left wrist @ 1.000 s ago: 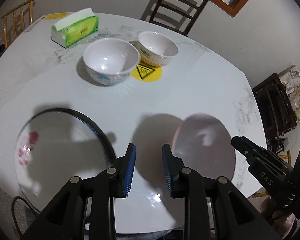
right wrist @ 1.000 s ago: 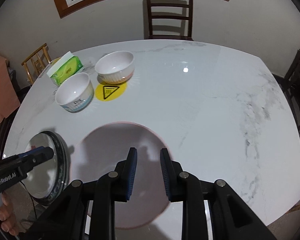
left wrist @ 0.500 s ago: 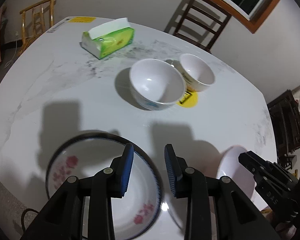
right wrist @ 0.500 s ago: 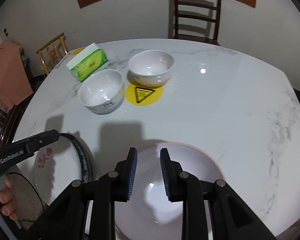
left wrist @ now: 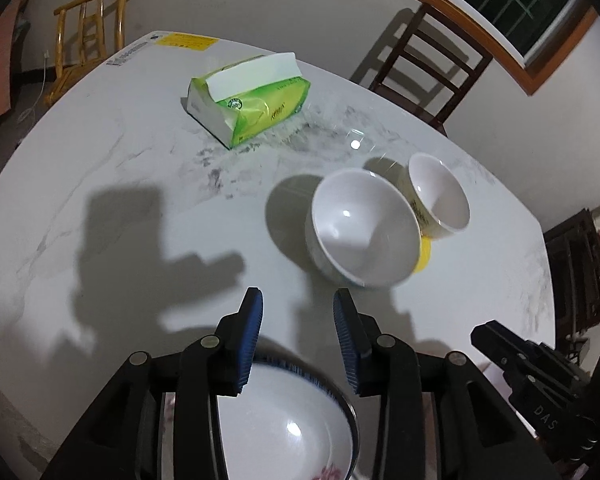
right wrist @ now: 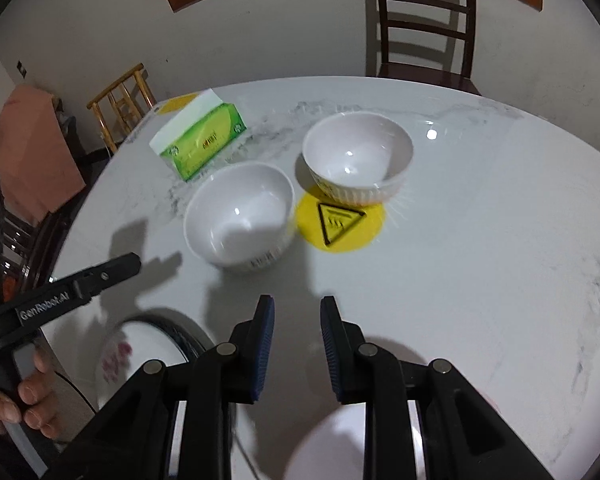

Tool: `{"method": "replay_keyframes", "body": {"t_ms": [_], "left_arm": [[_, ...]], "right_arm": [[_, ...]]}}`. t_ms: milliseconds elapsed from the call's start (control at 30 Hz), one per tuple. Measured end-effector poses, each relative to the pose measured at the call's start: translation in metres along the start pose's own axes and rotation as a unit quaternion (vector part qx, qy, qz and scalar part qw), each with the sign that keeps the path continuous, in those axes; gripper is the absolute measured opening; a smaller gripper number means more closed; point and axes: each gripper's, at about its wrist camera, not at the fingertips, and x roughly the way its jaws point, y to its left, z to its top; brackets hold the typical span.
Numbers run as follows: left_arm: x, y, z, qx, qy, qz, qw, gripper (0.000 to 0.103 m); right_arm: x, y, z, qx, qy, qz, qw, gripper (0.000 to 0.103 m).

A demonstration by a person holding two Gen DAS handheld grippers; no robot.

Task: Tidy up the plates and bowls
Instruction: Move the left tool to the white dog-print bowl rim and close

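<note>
Left wrist view looks down between the left gripper point(left wrist: 298, 312), whose blue fingers point(left wrist: 250, 332) are opening with nothing between them. Directly beneath them, at the near edge of the marble bench point(left wrist: 120, 184), lies the dark-rimmed plate point(left wrist: 284, 420) with pink flowers. A second ago that plate sat off to the left of the fingers; now it is under them, and the pale pink plate seen then to their right has dropped out of this view. Ahead and slightly right of the fingers stands the plain white bowl point(left wrist: 364, 228), with the ribbed bowl point(left wrist: 440, 196) just behind it to the right, too close to tell whether they touch. Both bowls have come much nearer than before. The green tissue box point(left wrist: 248, 100) lies farther ahead to the left.

Right wrist view shows the right gripper point(right wrist: 296, 316) with its fingers point(right wrist: 264, 340) a narrow gap apart and empty, the same gap as a second ago. The pink plate point(right wrist: 340, 440) lies below and behind them at the bottom edge, mostly hidden by the gripper's body, where earlier it spread out ahead of the tips. The white bowl is ahead to the left, the ribbed bowl farther ahead and right, resting partly on the yellow warning sticker point(right wrist: 340, 224). To the left a person's hand point(right wrist: 20, 400) holds the left gripper above the dark-rimmed plate.
</note>
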Motion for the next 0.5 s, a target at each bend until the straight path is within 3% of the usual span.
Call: {"method": "replay_keyframes", "body": {"t_ms": [367,500], "left_arm": [[0.034,-0.003,0.039,-0.019,0.019,-0.013,0.9995,0.033],[0.049,-0.004,0.045,-0.017,0.030,-0.010,0.9994,0.033]], "right_arm": [[0.051,0.004,0.045,0.032,0.038,0.010,0.999,0.024],[0.068,0.002,0.052,0.040,0.048,-0.004,0.998,0.024]]}}
